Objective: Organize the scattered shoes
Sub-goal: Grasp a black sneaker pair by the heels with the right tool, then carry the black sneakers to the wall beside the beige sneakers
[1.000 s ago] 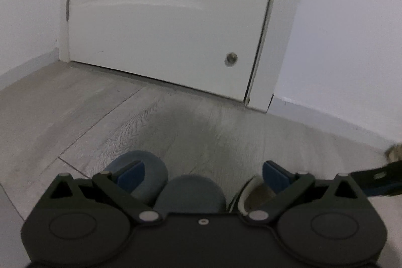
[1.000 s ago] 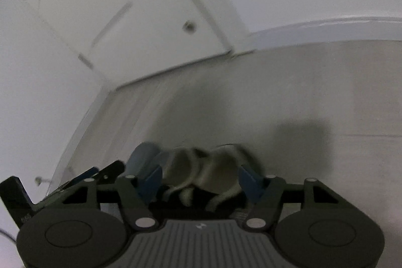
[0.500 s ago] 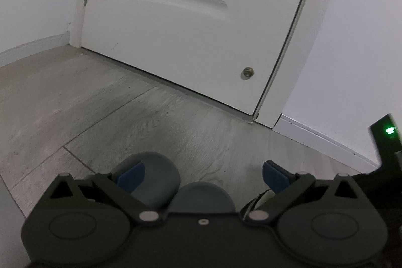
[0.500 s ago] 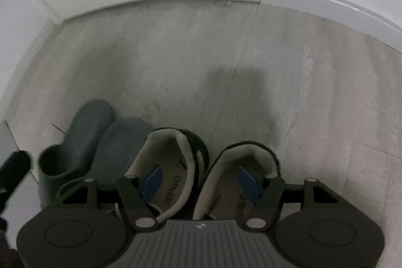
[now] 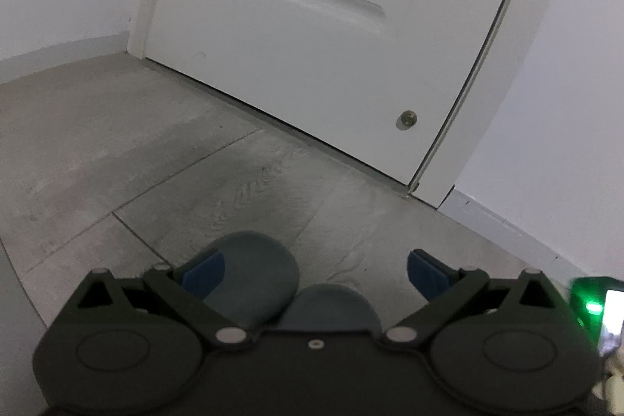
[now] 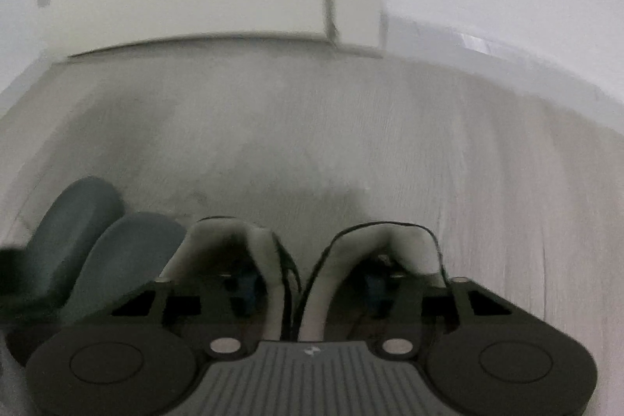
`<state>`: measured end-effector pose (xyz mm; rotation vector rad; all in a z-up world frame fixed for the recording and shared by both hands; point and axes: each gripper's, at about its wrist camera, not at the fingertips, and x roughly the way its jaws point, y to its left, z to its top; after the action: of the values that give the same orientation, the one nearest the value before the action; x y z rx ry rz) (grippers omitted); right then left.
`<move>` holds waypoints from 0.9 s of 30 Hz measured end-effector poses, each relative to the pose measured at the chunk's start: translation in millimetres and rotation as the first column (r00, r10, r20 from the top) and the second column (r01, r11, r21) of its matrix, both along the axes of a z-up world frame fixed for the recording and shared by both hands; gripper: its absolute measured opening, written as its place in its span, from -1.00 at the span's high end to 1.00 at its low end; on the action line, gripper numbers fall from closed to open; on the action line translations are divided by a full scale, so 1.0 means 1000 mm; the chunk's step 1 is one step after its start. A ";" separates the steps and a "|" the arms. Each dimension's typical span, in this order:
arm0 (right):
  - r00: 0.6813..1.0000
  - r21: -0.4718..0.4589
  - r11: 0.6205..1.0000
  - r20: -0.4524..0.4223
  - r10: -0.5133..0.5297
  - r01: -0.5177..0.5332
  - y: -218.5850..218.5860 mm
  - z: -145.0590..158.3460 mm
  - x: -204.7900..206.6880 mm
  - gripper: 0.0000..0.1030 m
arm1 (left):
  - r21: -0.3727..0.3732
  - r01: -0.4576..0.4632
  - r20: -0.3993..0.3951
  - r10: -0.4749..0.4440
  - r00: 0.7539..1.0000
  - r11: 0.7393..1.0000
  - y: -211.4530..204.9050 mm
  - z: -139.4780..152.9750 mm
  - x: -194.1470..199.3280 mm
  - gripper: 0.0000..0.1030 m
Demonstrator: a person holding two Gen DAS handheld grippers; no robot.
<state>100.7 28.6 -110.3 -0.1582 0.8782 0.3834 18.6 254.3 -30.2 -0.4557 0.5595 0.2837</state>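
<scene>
Both tongs point down at shoes on the floor. The right gripper has one blue finger dipped inside each of the two dark sneakers with pale soft linings, and its jaws are closing, pinching the two inner sides that meet in the middle; I cannot tell if the pads press yet, since that part is dark and blurry. The left gripper stands wide open and holds nothing, with two round-toed grey-blue rubber slippers lying under it, side by side and touching. In the right view those slippers sit just beside the sneakers, on their left. I think the sneakers are light and a bit squashy at the top, so the padded rims should bend in and give a good hold. The two could slip apart if the pinch is weak. The slippers look smooth and bendy, so the heel edge seems the best place to grab. All four shoes stand in a row on the grey wood-look floor, toes pointing to the white door, well away from it. A white wall is on the right.
</scene>
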 end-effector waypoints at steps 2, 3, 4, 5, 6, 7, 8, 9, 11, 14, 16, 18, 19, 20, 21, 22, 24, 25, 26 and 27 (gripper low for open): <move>0.997 0.026 1.000 0.077 0.013 -0.015 -0.009 0.011 -0.013 0.16 | -0.004 -0.009 -0.001 0.009 1.000 1.000 0.000 -0.001 0.000 -0.97; 0.994 0.033 0.999 0.111 0.019 -0.023 -0.013 0.015 -0.019 0.16 | -0.002 -0.019 -0.001 0.019 1.000 1.000 0.000 -0.002 0.000 -0.97; 0.984 0.034 0.999 0.176 0.033 -0.040 -0.017 0.022 -0.028 0.16 | 0.009 -0.026 -0.003 0.026 1.000 1.000 -0.002 -0.002 0.001 -0.97; 0.968 0.034 0.998 0.247 0.048 -0.058 -0.022 0.029 -0.038 0.17 | 0.018 -0.029 -0.006 0.029 1.000 0.999 -0.003 -0.002 0.002 -0.97; 0.947 0.031 0.997 0.316 0.063 -0.077 -0.027 0.036 -0.048 0.17 | 0.032 -0.031 -0.006 0.031 0.999 0.999 -0.006 -0.002 0.003 -0.97; 0.920 0.028 0.995 0.383 0.077 -0.095 -0.031 0.044 -0.058 0.16 | 0.037 -0.030 -0.002 0.030 1.000 0.999 -0.008 -0.002 0.005 -0.97; 0.892 0.016 0.994 0.442 0.092 -0.111 -0.035 0.051 -0.066 0.16 | 0.037 -0.027 0.002 0.027 1.000 0.999 -0.010 -0.002 0.006 -0.97; 0.861 0.003 0.992 0.497 0.107 -0.125 -0.039 0.058 -0.074 0.16 | 0.037 -0.022 0.012 0.022 1.000 0.999 -0.014 -0.001 0.007 -0.97; 0.788 -0.027 0.988 0.600 0.137 -0.151 -0.047 0.072 -0.089 0.16 | 0.044 -0.014 0.025 0.013 1.000 0.999 -0.018 -0.001 0.008 -0.97; 0.695 -0.048 0.983 0.701 0.161 -0.178 -0.073 0.097 -0.103 0.16 | 0.096 0.010 0.045 -0.015 0.999 0.995 -0.031 0.001 0.009 -0.98; 0.674 -0.046 0.985 0.724 0.147 -0.165 -0.092 0.108 -0.102 0.16 | 0.132 0.024 0.057 -0.032 0.998 0.991 -0.041 0.002 0.010 -0.98; 0.662 -0.034 0.991 0.742 0.110 -0.127 -0.111 0.117 -0.098 0.16 | 0.166 0.047 0.045 -0.055 0.997 0.985 -0.053 0.001 0.013 -0.98; 0.659 -0.024 0.994 0.747 0.086 -0.102 -0.120 0.121 -0.095 0.16 | 0.182 0.058 0.039 -0.066 0.997 0.982 -0.058 0.000 0.015 -0.98; 0.657 -0.013 0.997 0.752 0.060 -0.077 -0.129 0.126 -0.092 0.16 | 0.194 0.069 0.031 -0.076 0.997 0.979 -0.062 -0.001 0.016 -0.98; 0.655 0.001 0.999 0.755 0.026 -0.041 -0.143 0.131 -0.089 0.16 | 0.217 0.091 0.014 -0.096 0.995 0.972 -0.070 -0.002 0.019 -0.98; 0.656 0.015 1.000 0.755 -0.007 -0.007 -0.156 0.136 -0.085 0.16 | 0.230 0.104 0.007 -0.109 0.994 0.968 -0.075 -0.003 0.020 -0.98; 0.665 0.035 0.998 0.745 -0.060 0.051 -0.181 0.140 -0.080 0.17 | 0.258 0.138 -0.007 -0.141 0.990 0.956 -0.085 -0.004 0.022 -0.98; 0.670 0.043 0.996 0.737 -0.087 0.082 -0.195 0.141 -0.079 0.17 | 0.273 0.157 -0.014 -0.160 0.987 0.949 -0.091 -0.005 0.023 -0.98; 0.675 0.050 0.993 0.729 -0.112 0.111 -0.208 0.142 -0.079 0.17 | 0.289 0.178 -0.022 -0.180 0.983 0.941 -0.097 -0.006 0.024 -0.98; 0.678 0.046 0.988 0.723 -0.134 0.147 -0.226 0.141 -0.081 0.16 | 0.306 0.206 -0.031 -0.206 0.978 0.930 -0.106 -0.006 0.025 -0.98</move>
<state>20.0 -197.4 30.6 -0.2346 0.0907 0.1357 43.7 148.5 -36.2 -0.0928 0.5458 0.1647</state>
